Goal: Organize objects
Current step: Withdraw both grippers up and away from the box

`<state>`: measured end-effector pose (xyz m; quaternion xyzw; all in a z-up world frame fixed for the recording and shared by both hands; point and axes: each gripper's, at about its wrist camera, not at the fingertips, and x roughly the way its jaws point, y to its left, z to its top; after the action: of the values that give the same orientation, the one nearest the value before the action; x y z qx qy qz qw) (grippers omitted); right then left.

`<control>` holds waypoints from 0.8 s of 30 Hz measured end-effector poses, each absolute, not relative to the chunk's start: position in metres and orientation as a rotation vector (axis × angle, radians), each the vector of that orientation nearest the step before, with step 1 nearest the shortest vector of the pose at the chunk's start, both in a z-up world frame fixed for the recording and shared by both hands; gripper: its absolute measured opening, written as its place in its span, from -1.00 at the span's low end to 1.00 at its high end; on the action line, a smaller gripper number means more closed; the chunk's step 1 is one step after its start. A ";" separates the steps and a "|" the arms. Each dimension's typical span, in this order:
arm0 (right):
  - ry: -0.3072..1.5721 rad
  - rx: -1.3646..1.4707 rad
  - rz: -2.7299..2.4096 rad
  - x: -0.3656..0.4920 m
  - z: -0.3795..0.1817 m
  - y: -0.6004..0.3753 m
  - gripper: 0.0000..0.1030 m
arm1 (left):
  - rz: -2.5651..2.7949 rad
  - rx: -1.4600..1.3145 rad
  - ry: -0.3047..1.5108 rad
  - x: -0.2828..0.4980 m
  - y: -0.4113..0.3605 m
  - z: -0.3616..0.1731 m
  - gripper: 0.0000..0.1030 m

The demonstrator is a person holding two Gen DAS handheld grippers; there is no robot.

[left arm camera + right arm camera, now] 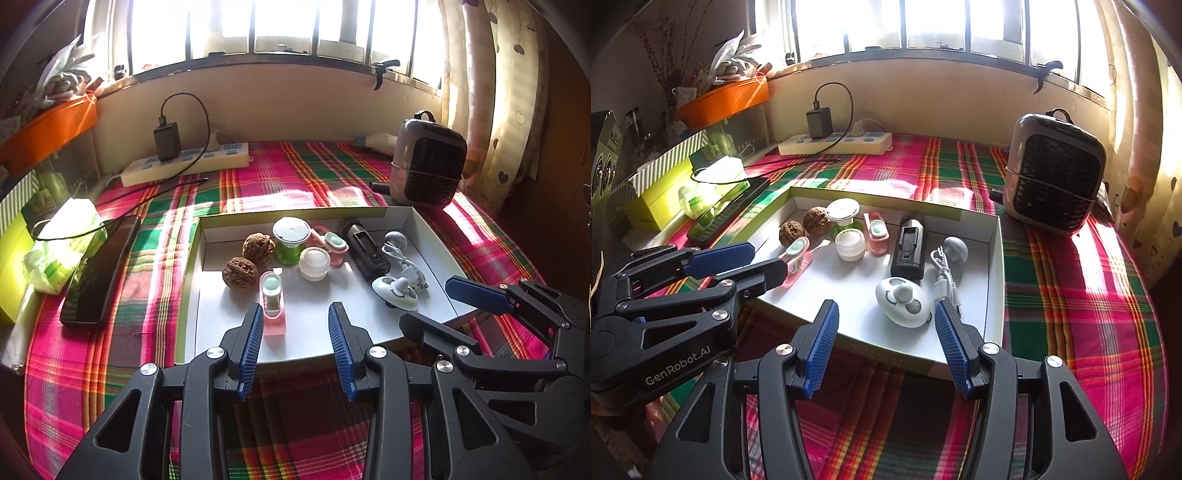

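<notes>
Both grippers, left gripper [295, 325] and right gripper [884, 321], agape and empty above white tray [995, 280]; smooth, light, egg-shaped white gadget [903, 301] best pinched across narrow sides.

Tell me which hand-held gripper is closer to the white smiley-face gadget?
Right. The right hand-held gripper is open just in front of the white smiley-face gadget. The left hand-held gripper is off to its left, by the pink case.
</notes>
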<state>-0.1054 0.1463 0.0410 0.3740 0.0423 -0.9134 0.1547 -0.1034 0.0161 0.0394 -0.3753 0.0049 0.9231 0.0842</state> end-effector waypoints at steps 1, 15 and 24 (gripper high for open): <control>0.118 1.071 -2.619 -0.104 0.041 0.146 0.08 | 2.756 -1.118 0.019 -0.102 0.016 0.039 -0.32; 0.088 1.070 -2.659 -0.080 0.042 0.152 0.08 | 2.793 -1.125 0.000 -0.067 0.011 0.037 -0.32; 0.106 1.135 -2.652 -0.067 0.025 0.155 0.08 | 2.774 -1.223 -0.003 -0.051 0.014 0.015 -0.32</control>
<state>-0.0668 0.1547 0.0245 0.3899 0.0365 -0.9113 0.1270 -0.0508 0.0142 0.0152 -0.4027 -0.0008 0.9137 0.0551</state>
